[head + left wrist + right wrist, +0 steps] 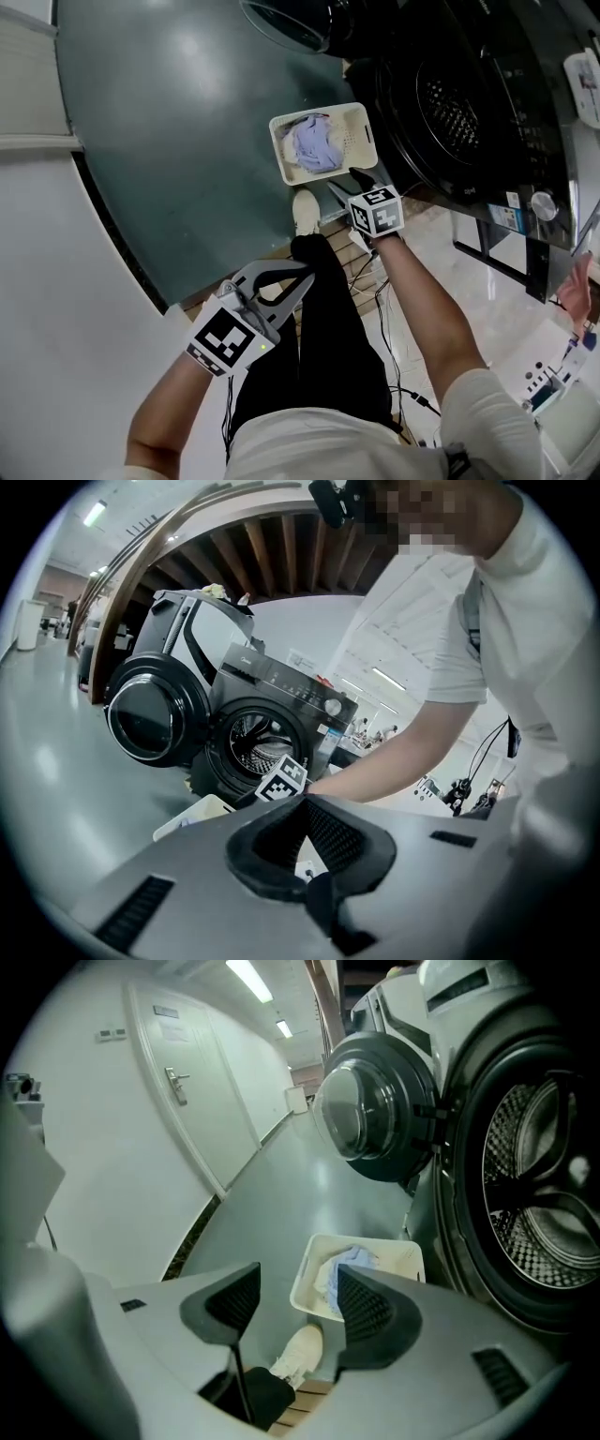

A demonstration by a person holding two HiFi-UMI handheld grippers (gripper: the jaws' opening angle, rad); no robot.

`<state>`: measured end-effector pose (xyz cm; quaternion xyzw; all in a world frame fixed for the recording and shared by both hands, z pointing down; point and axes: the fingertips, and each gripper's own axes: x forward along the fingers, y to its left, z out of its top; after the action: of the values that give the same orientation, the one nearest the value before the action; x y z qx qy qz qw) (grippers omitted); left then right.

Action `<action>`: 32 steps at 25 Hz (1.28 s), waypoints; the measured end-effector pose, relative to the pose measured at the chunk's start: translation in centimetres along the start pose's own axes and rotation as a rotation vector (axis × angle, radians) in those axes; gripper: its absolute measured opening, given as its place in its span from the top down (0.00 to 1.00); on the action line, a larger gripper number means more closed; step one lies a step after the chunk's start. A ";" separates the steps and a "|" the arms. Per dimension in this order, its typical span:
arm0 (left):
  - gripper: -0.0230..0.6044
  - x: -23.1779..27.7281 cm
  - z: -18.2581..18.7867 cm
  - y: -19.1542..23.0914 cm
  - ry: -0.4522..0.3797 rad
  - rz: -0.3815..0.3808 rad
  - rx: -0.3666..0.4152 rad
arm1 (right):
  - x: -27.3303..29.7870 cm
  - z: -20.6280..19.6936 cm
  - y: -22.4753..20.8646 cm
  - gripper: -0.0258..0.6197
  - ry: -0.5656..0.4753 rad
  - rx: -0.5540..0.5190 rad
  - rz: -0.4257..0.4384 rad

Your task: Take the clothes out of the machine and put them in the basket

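The only print showing is too small to read. A blue-and-white sticker [506,217] is sitting on the front of the washing machine [487,122] at the right of the head view. A small sign [165,1011] is hanging on a white room door at the upper left of the right gripper view. Black-and-white square markers are covering the cube [377,212] on the right gripper.

The right gripper [300,1274] is holding its jaws roughly half open with nothing between the pads. Through the gap a white shoe [298,1354] is showing. The left gripper [300,799] is holding its jaw tips together and gripping nothing.

The white basket [319,110] is standing on the grey-green floor at upper centre of the head view, just left of the machine. Pale blue clothes [314,145] are lying inside it.

Only the head view is showing both grippers at once, the left one at lower left. Only the left gripper view is showing the machine's control knob [330,706] and the person's bare forearm [394,761]. The right gripper view alone is looking into the perforated drum [534,1204], with the round glass door [370,1119] swung open at upper centre.
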<state>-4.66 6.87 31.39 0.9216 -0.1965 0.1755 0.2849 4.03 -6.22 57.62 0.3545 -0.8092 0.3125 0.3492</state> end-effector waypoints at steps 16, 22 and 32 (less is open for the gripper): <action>0.96 -6.6 4.0 -8.8 -0.021 0.024 0.038 | -21.5 7.1 12.1 0.89 -0.224 -0.120 0.020; 0.97 -8.5 5.3 -12.3 -0.034 0.031 0.065 | -28.5 7.1 16.5 0.91 -0.270 -0.173 0.039; 0.96 -13.1 6.2 -16.4 -0.060 0.094 0.106 | -36.5 6.3 23.0 0.94 -0.356 -0.199 0.081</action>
<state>-7.06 19.10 13.42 0.9301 -0.2385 0.1710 0.2211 2.03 14.74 19.46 0.3351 -0.8986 0.1772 0.2209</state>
